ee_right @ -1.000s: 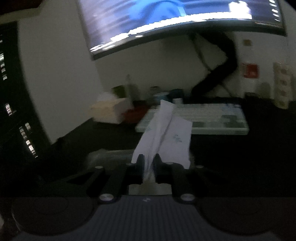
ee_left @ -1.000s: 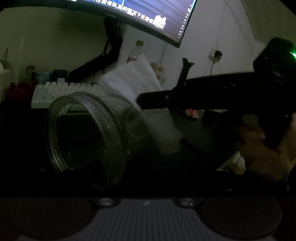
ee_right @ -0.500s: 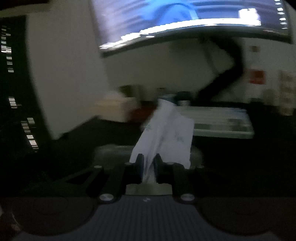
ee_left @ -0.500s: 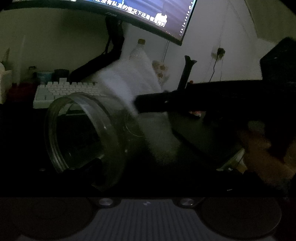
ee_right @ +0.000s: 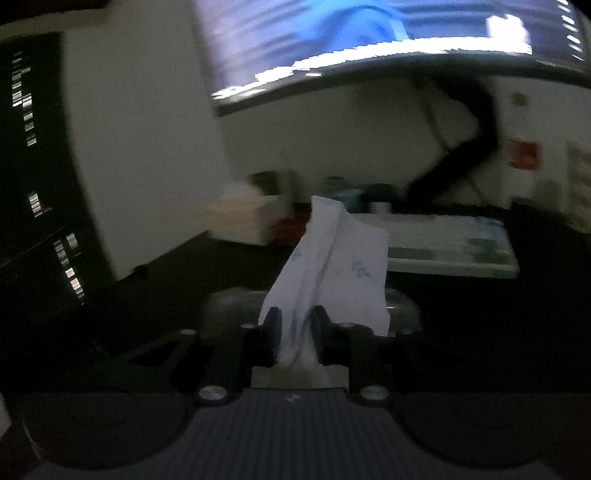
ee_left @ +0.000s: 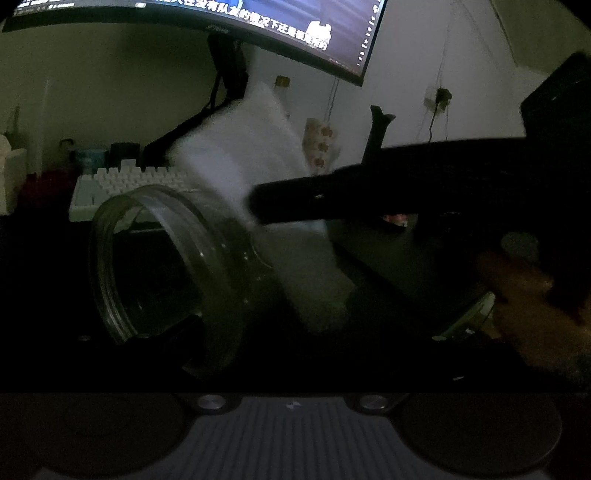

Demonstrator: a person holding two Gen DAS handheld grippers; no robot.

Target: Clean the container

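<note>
Showing monitor (ee_left: 258, 22) text, seemingly Chinese

Right gripper (ee_right: 295, 328) jaws easing apart, left gripper hidden — dark

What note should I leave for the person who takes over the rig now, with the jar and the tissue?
Left gripper: seems shut on the clear jar, held on its side, mouth toward the left camera.
Right gripper: jaws have just been opening; the tissue is pinched between them, against the jar's outer wall.
Done: too dark to judge how clean.
Left: probably wipe the inside, then set both down.
</note>
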